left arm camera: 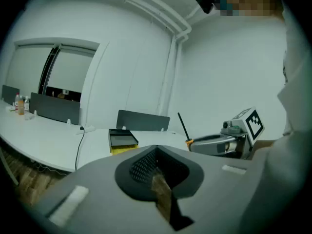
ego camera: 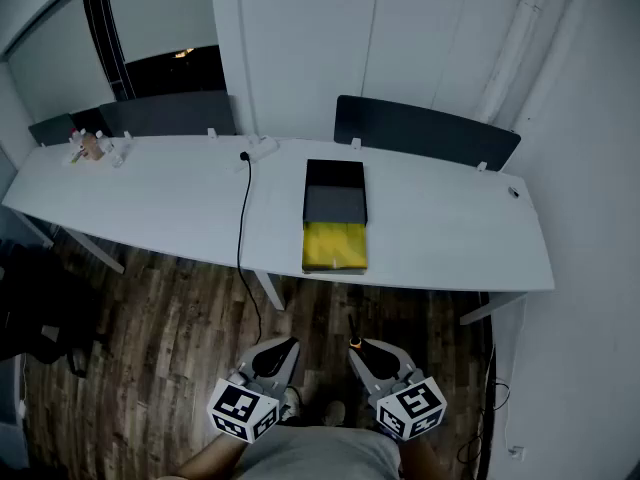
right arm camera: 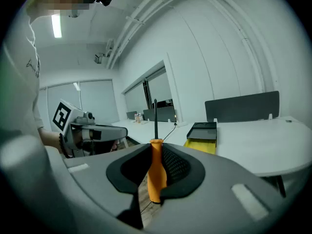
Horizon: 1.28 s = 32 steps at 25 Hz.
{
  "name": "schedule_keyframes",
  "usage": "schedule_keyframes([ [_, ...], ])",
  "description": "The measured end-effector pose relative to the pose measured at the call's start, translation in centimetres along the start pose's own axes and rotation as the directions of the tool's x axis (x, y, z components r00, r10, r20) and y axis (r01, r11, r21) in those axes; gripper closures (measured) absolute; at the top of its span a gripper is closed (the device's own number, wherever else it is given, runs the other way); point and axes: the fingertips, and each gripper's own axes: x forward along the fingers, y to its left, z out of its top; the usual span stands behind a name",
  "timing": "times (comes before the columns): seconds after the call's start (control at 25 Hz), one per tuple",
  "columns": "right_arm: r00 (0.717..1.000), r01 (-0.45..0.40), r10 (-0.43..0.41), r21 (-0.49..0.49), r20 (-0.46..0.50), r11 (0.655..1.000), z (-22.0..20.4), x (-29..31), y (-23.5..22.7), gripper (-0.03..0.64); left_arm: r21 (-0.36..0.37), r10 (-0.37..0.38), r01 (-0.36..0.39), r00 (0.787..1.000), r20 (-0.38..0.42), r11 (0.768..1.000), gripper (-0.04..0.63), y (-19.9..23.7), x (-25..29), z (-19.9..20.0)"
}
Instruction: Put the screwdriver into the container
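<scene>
A: Head view, nearest first?

B: L gripper and R gripper are seen at 6 o'clock over the wood floor, marker cubes toward the camera. The screwdriver is gripped in the R one, shaft pointed to 12.

A: The container?

B: The container, black w/ a yellow front part, is set on the white table. It's at 12 from the grippers, well apart from them. A black cable is hung over the table edge at its 9 o'clock. Small bottles are stood at the frame's 10 o'clock.

A: L gripper view?

B: Jaws are set narrow, w/ a slim gap and nothing between. Floor is seen thru it. The R gripper w/ the screwdriver is seen at 4 o'clock.

A: R gripper view?

B: The orange handle is clamped upright between the pads, dark shaft pointed to 12. The container is seen on the table at 2 o'clock from the handle, the L gripper at 8 o'clock.
</scene>
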Motion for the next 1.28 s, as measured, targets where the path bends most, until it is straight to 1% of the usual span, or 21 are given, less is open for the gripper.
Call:
schedule_keyframes([
  [0.48, 1.0, 0.008, -0.008, 0.003, -0.018, 1.0, -0.2, 0.7, 0.3, 0.532, -0.004, -0.012, 0.012, 1.0, -0.005, 1.0, 0.594, 0.6, -0.2, 0.0],
  [0.76, 0.999, -0.01, 0.012, 0.048, -0.034, 0.999, -0.5, 1.1, 0.8, 0.532, -0.009, -0.016, 0.016, 1.0, 0.001, 1.0, 0.594, 1.1, -0.3, 0.1],
  [0.88, 0.999, -0.008, 0.009, 0.035, -0.046, 0.999, -0.7, 1.4, 1.2, 0.532, -0.01, -0.023, 0.023, 1.0, 0.004, 1.0, 0.594, 1.2, -0.3, 0.1],
  [1.16, 0.999, 0.0, 0.001, 0.029, -0.041, 1.0, -0.3, 2.5, 2.0, 0.532, -0.011, -0.035, 0.035, 0.999, 0.005, 0.999, 0.594, 2.3, -0.6, 0.1],
  [1.28, 0.999, 0.007, -0.006, 0.029, -0.037, 1.0, -0.1, 3.1, 2.4, 0.532, 0.0, -0.04, 0.04, 0.999, 0.006, 0.999, 0.594, 3.1, -0.9, 0.2],
])
